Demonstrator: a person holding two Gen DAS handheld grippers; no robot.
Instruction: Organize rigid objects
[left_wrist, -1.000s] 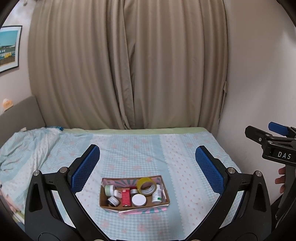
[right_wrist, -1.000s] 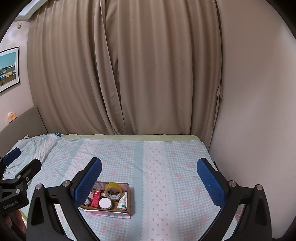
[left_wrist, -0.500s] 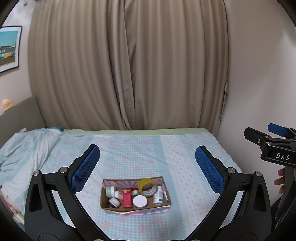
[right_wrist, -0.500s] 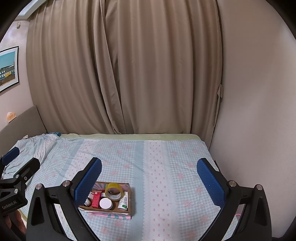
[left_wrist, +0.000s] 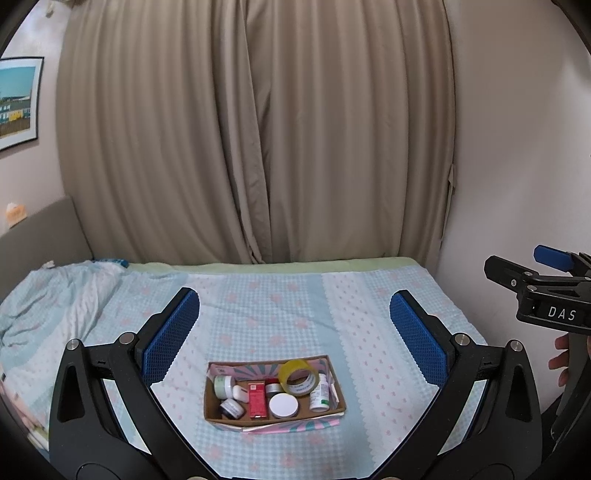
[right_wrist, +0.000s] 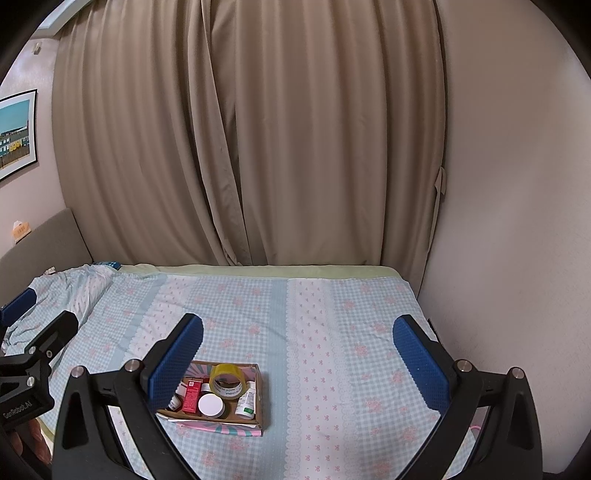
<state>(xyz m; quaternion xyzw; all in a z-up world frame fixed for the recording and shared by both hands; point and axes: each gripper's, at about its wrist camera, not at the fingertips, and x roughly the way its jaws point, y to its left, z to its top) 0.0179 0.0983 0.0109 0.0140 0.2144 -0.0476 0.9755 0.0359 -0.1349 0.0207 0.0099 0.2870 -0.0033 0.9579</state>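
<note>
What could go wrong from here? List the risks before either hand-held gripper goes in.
1. The cardboard box sits on a soft bed sheet; pressing down could tip it.
2. The yellow tape roll stands propped on edge among the jars; a nudge may roll it out.
3. The red carton, white lid jar and white bottle are packed close, so open fingers may knock neighbours.

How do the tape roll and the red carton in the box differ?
The tape roll is a yellowish see-through ring; the red carton is a solid rectangular pack. The tape roll stands tilted on edge against the far wall; the red carton lies flat. Both sit inside the cardboard box, untouched by either claw.
</note>
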